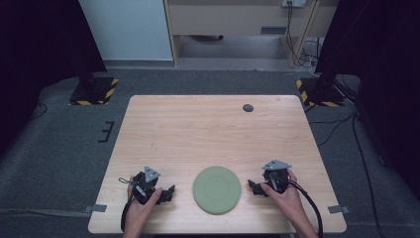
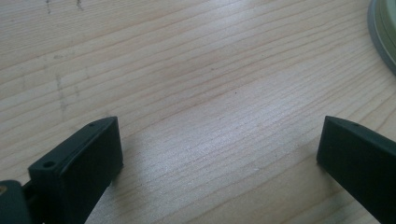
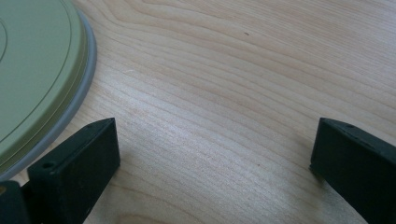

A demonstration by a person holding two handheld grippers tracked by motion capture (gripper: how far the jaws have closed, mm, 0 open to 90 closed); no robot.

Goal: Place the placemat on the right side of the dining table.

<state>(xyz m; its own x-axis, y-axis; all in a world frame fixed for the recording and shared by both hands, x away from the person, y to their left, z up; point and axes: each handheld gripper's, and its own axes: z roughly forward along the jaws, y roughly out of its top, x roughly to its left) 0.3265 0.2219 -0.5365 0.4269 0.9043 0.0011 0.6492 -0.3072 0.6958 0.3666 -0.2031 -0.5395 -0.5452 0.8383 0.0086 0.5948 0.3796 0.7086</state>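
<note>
In the high view a round green plate [image 1: 216, 189] lies flat on the pale wooden surface [image 1: 208, 129], in the lower middle of the frame near the front edge. The left hand-held gripper [image 1: 167, 193] rests at the lower left of the frame, just beside the plate's left rim but apart from it, held by the person's left hand [image 1: 143, 206]. The right hand-held gripper [image 1: 254, 187] sits at the lower right, close to the plate's right rim, held by the right hand [image 1: 285, 196]. Both point inward toward the plate — it lies between them. In the left gripper view the left hand-held gripper [image 2: 219, 149] is released: its two black jaws stand wide apart at the bottom corners with bare wood grain between them, and the plate [image 2: 385, 32] shows as a grey-edged sliver at the upper right. In the right gripper view the right hand-held gripper [image 3: 215, 149] is likewise released — jaws spread wide, nothing between them but wood — and the plate [image 3: 37, 70] fills the upper left, its grey rim running down close to the left jaw; whether they touch cannot be told. A small dark round disc [image 1: 248, 107] sits in the surface near its far edge, at the upper middle of the high view.
</note>
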